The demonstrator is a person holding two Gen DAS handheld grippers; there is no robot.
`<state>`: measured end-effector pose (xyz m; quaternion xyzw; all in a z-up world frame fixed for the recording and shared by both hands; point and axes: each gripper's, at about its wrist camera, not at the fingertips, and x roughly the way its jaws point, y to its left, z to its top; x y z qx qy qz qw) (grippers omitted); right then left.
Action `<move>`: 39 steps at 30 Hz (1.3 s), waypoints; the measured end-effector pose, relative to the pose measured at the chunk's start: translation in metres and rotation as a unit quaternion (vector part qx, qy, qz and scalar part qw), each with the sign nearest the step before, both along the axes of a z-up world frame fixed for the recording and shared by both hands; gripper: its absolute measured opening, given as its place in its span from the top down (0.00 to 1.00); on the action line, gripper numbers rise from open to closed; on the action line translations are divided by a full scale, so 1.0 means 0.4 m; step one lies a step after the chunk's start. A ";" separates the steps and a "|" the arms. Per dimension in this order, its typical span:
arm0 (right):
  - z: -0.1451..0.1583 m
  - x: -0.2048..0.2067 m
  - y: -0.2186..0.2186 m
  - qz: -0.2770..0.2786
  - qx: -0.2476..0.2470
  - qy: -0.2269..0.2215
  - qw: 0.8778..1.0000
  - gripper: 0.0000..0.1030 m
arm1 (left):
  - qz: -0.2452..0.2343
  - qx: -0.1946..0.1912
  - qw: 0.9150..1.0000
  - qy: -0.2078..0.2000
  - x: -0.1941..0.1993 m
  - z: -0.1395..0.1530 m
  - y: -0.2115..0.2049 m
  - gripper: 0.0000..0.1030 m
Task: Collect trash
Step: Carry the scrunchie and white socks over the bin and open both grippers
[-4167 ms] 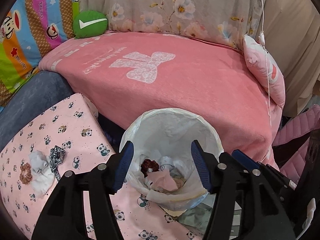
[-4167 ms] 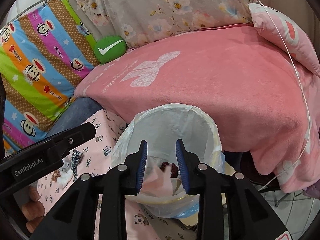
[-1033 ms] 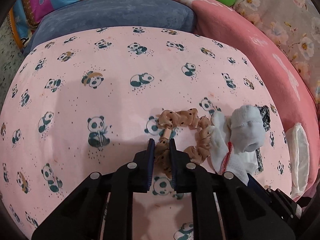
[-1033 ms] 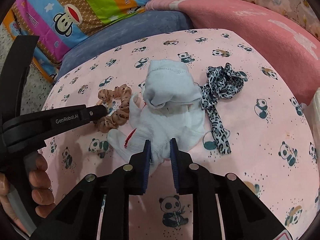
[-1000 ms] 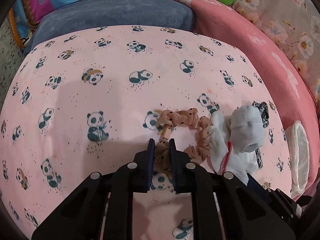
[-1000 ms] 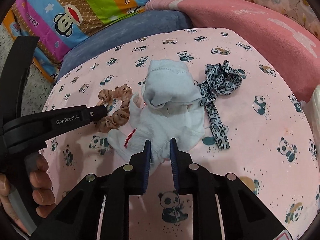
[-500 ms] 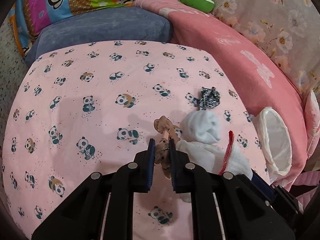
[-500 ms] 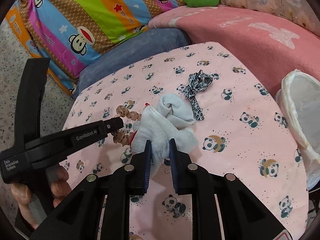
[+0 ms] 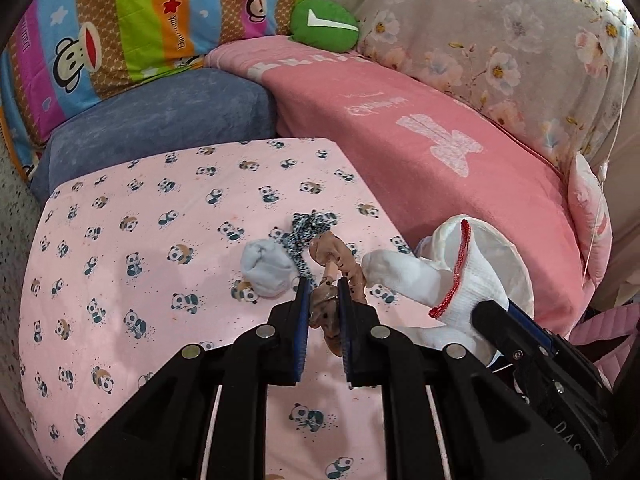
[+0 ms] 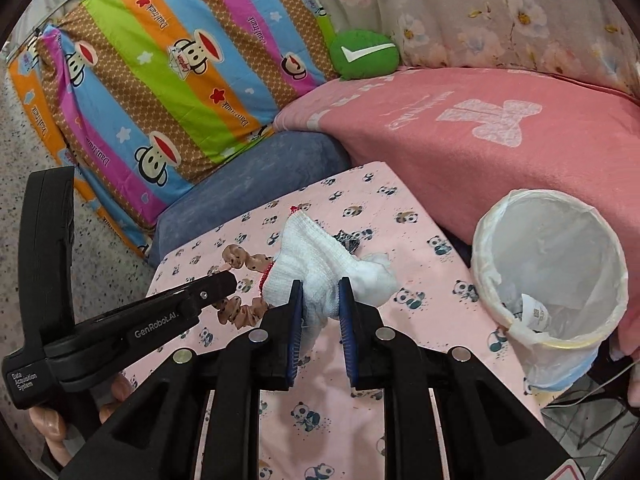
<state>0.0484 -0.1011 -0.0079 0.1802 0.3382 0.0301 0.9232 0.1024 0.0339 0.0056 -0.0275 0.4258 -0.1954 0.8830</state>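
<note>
My left gripper point(image 9: 323, 286) is shut on a tan scrunchie point(image 9: 334, 258) and holds it above the panda-print surface point(image 9: 160, 248). My right gripper point(image 10: 319, 285) is shut on a white sock with a red-trimmed cuff point(image 10: 320, 268), lifted off the surface; the sock also shows in the left wrist view point(image 9: 432, 276). A pale blue sock point(image 9: 266, 268) and a leopard-print hair tie point(image 9: 306, 232) lie on the surface. The lined trash bin point(image 10: 548, 264) stands to the right, open, with scraps inside.
A pink blanket point(image 10: 500, 140) covers the sofa behind the bin. A blue cushion point(image 9: 160, 120), a striped monkey-print cover point(image 10: 180, 60) and a green pillow point(image 9: 324, 22) lie at the back. Speckled floor point(image 10: 80, 248) is to the left.
Both grippers have lifted their items off the surface and moved right toward the bin. The pale blue sock dropped away from the white one and stays on the surface.
</note>
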 end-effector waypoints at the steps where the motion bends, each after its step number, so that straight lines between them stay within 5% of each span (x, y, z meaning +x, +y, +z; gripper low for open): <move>1: 0.012 -0.011 -0.026 -0.011 0.000 -0.005 1.000 0.82 | -0.007 0.001 1.000 -0.004 -0.005 0.007 -0.018 0.87; 19: 0.059 -0.123 -0.319 -0.116 0.011 -0.030 0.993 0.82 | -0.119 0.029 0.992 -0.043 -0.084 0.048 -0.312 0.87; 39: -0.006 -0.202 -0.557 -0.194 0.036 -0.019 0.980 0.82 | -0.197 0.048 0.979 -0.036 -0.115 0.015 -0.523 0.87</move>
